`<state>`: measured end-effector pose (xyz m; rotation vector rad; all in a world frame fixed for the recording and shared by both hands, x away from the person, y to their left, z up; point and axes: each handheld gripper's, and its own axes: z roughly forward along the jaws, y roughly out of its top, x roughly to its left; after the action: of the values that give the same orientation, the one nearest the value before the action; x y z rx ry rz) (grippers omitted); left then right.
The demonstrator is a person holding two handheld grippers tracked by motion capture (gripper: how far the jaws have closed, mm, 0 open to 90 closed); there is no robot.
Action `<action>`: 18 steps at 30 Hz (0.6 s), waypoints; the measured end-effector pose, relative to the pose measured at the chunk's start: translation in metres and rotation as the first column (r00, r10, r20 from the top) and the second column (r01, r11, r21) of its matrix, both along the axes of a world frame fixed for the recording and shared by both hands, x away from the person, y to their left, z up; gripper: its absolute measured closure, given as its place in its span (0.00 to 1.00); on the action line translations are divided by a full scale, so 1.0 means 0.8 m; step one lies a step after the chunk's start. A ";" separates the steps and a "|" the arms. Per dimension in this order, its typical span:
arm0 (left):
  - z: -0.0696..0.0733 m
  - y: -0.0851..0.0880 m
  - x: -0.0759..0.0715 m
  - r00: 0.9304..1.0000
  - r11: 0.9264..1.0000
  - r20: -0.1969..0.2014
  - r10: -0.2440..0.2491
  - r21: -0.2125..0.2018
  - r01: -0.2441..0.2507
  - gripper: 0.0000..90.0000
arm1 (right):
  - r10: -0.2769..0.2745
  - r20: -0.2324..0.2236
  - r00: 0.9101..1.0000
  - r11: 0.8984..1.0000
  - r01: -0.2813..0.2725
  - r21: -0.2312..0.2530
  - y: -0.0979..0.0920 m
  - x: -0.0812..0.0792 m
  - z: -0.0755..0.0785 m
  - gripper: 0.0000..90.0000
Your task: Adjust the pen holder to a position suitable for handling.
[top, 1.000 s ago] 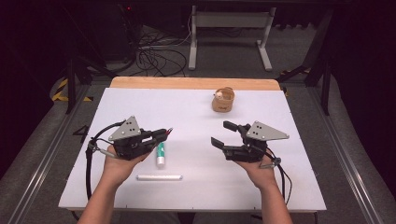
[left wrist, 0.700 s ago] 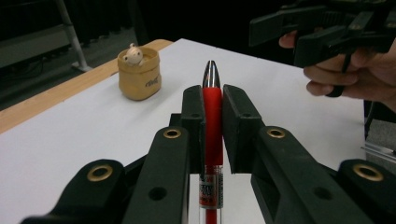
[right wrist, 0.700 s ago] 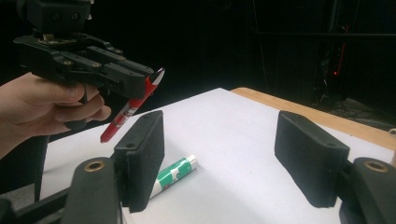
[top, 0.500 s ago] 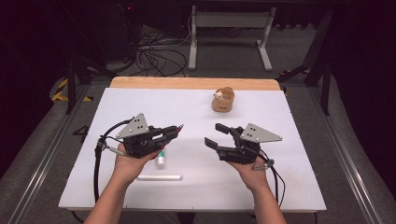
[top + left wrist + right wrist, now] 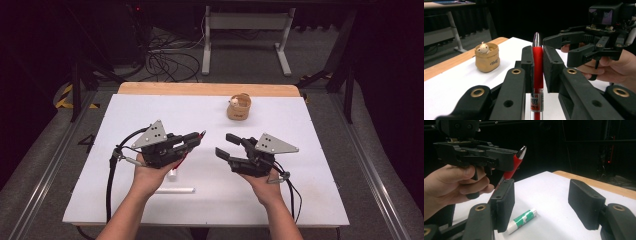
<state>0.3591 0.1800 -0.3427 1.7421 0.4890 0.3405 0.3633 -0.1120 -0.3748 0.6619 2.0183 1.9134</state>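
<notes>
Plastic pen [image 5: 537,60], red-barrelled with a smooth silver cone tip and a clear printed section lower down, sits clamped between the flat black pads of the left gripper [image 5: 196,139], held above the white tabletop [image 5: 310,135] and pointing toward the right gripper [image 5: 226,144]. That one's jaws have just been closing, yet they stand apart with nothing between them. One glue stick [image 5: 522,220], a white tube with a green label, lies on the tabletop under the pen. One white stick [image 5: 174,190] lies nearer the person. One tan, sack-shaped holder [image 5: 239,107] with a small figure inside stands beyond the pen.
</notes>
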 end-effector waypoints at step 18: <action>-0.002 -0.032 0.005 1.000 0.998 -0.001 -0.030 -0.052 0.030 0.89 | 0.041 -0.019 0.999 0.999 -0.041 0.017 0.010 -0.002 -0.004 0.48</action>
<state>0.3635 0.1544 -0.3446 1.6978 0.4687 0.3018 0.3621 -0.1038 -0.3780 0.6503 2.0452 1.9557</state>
